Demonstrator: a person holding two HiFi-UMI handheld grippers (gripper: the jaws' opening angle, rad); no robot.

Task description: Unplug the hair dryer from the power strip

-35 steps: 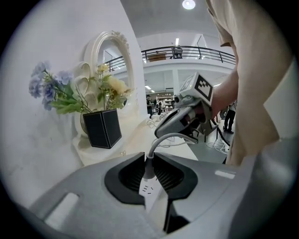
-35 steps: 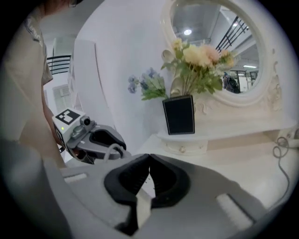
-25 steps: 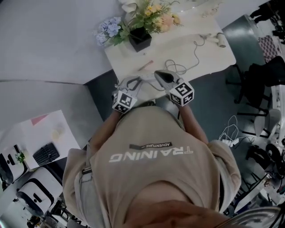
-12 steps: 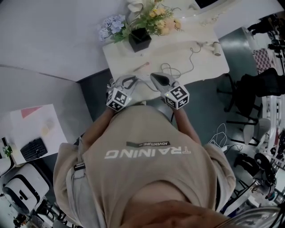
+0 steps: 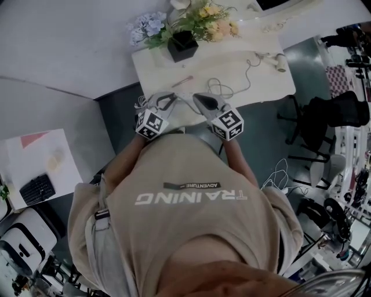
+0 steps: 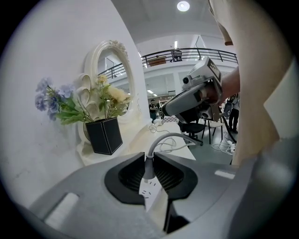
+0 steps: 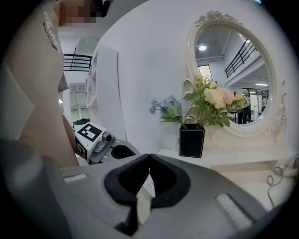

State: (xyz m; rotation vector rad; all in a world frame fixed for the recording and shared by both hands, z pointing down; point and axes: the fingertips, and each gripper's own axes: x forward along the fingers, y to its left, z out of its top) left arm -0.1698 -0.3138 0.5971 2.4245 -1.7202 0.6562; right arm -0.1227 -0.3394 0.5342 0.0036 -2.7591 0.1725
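At the table's (image 5: 232, 66) near edge your left gripper (image 6: 149, 155) pinches the grey plug (image 6: 148, 169) sitting in the white power strip (image 6: 152, 193), your right gripper (image 7: 149, 157) clamps that strip, the hair dryer (image 5: 280, 60) lies by the right edge, and the black vase (image 5: 182, 45) at the far edge holds flowers (image 5: 200, 16).

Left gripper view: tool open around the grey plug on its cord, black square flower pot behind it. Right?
Not open: the left gripper view shows the left tool shut on the grey plug. The black square flower pot is behind it.
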